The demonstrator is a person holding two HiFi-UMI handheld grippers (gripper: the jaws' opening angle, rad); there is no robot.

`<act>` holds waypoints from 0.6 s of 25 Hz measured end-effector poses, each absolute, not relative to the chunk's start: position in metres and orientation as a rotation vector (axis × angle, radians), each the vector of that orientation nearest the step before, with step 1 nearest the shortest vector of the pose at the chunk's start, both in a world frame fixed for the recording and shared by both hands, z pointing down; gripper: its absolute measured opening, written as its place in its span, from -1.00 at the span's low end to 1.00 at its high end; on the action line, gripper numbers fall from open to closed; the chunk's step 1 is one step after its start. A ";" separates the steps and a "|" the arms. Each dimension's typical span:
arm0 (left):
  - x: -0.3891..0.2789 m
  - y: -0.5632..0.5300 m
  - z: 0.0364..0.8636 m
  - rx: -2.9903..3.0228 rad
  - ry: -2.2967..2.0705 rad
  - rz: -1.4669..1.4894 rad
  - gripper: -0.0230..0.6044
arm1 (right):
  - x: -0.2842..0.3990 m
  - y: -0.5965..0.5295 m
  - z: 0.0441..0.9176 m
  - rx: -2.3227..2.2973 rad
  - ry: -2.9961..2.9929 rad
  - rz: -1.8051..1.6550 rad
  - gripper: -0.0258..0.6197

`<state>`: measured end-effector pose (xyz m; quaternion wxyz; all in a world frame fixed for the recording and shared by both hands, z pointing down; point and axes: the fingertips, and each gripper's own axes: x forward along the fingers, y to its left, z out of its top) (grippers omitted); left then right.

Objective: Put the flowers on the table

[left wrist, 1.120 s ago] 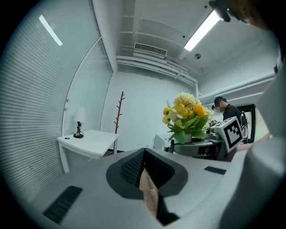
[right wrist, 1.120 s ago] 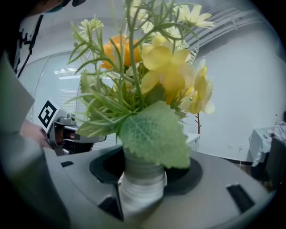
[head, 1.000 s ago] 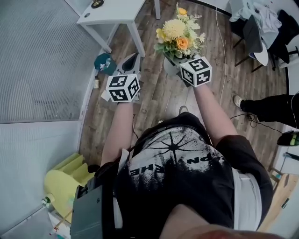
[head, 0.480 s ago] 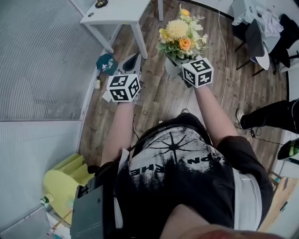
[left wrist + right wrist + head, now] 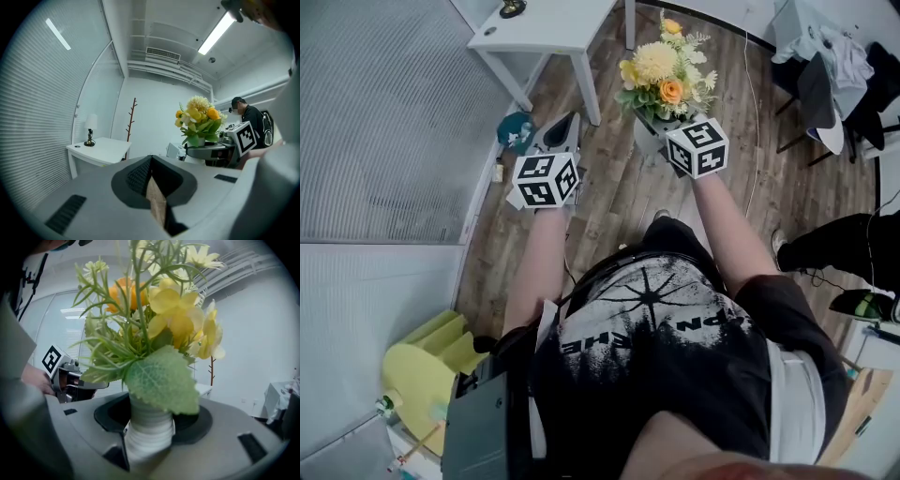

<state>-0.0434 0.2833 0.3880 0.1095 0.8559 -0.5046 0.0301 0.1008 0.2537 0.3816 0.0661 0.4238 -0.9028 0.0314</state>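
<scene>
A bunch of yellow and orange flowers (image 5: 661, 70) stands in a white ribbed vase (image 5: 147, 427). My right gripper (image 5: 656, 131) is shut on the vase and holds it upright in the air above the wooden floor; in the right gripper view the jaws (image 5: 150, 439) hug its sides. My left gripper (image 5: 561, 133) hangs to the left of it, shut with nothing in it; in the left gripper view its jaws meet (image 5: 151, 161). The white table (image 5: 546, 26) is ahead and to the left, with a small lamp (image 5: 89, 136) on it.
A teal object (image 5: 517, 129) lies on the floor by the table leg. Blinds (image 5: 384, 112) cover the wall at left. A chair with clothes (image 5: 825, 56) and a person's leg (image 5: 834, 244) are at right. A bare coat stand (image 5: 131, 119) stands behind the table.
Both grippers and the flowers have moved a little nearer the white table. The grip on the vase is the same, and the left jaws stay shut.
</scene>
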 end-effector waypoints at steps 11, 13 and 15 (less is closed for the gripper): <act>-0.049 0.202 0.400 2.463 -1.524 0.122 -0.89 | 0.095 0.166 0.389 1.201 -2.756 0.112 -0.16; -0.050 0.181 0.398 2.443 -1.535 0.106 -0.89 | 0.093 0.143 0.385 1.177 -2.770 0.101 -0.16; -0.052 0.155 0.391 2.430 -1.564 0.101 -0.89 | 0.091 0.116 0.379 1.145 -2.790 0.085 -0.16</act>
